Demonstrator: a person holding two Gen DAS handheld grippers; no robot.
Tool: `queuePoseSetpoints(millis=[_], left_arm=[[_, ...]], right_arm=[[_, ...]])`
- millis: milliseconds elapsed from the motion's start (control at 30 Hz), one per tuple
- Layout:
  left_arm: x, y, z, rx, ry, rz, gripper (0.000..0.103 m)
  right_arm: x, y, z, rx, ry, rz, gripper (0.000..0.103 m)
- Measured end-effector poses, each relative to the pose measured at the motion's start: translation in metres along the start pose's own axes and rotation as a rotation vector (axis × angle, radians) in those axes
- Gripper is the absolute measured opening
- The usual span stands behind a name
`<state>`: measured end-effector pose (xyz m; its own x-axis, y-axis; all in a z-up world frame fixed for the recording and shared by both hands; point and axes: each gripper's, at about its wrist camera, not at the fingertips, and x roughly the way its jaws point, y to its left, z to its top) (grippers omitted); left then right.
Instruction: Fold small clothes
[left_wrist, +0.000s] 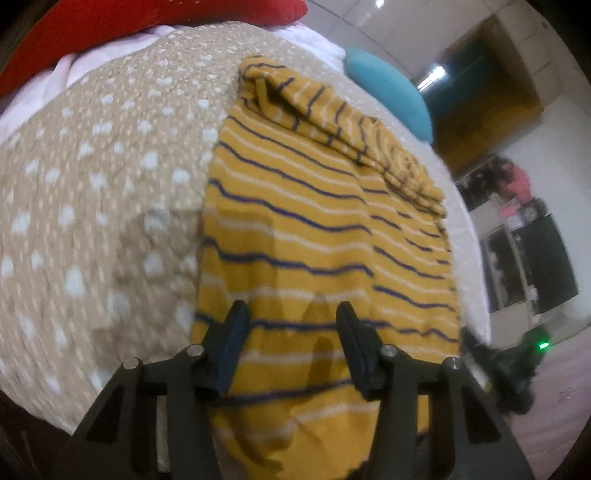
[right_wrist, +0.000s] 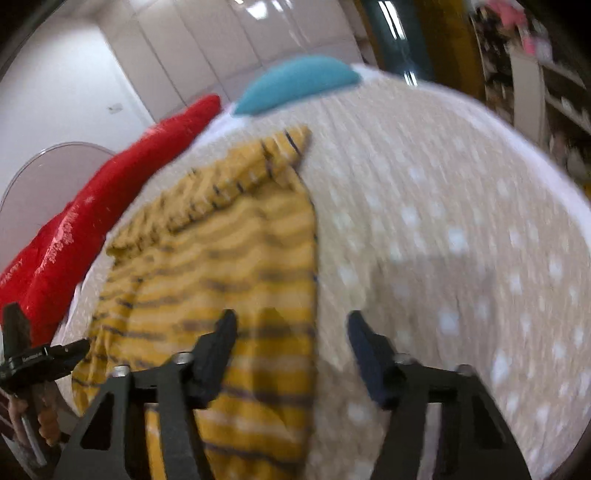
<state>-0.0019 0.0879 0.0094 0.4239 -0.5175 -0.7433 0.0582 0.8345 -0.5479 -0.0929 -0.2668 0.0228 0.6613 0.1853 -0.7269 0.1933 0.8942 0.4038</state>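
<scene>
The yellow striped garment (left_wrist: 314, 229) is spread on the spotted bedspread (left_wrist: 92, 184), one sleeve folded across; the left gripper (left_wrist: 291, 325) and right gripper (right_wrist: 288, 328) are held spread, empty; the near hem should be pinched evenly at both corners.

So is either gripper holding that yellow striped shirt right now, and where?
Neither. The left gripper and right gripper stand open above the shirt.
</scene>
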Motion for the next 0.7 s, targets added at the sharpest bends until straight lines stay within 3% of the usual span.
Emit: queuePoseSetpoints(millis=[167,267,400,533,633,700], left_arm=[[-0.017,0.003,-0.017,-0.060,-0.031,-0.086,0.049],[-0.031,0.015,-0.025,-0.107,-0.061,-0.139,0.061],[-0.043,0.025,-0.031,-0.132,-0.121,-0.139,0.078],[-0.031,0.027,-0.034,-0.154,-0.082,-0.155,0.081],[-0.028,0.019,-0.039,-0.116,-0.095,-0.133,0.081],[-0.025,0.015,-0.046,-0.103,-0.073,-0.164,0.081]], right_arm=[[-0.003,-0.006,-0.023,0.081,0.049,0.161,0.043],[-0.001,-0.002,-0.036,0.099,0.094,0.271,0.043],[0.003,0.006,-0.048,0.088,0.120,0.333,0.043],[0.008,0.012,-0.054,0.085,0.140,0.377,0.043],[0.012,0.016,-0.058,0.090,0.145,0.396,0.043],[0.013,0.019,-0.060,0.088,0.154,0.407,0.043]])
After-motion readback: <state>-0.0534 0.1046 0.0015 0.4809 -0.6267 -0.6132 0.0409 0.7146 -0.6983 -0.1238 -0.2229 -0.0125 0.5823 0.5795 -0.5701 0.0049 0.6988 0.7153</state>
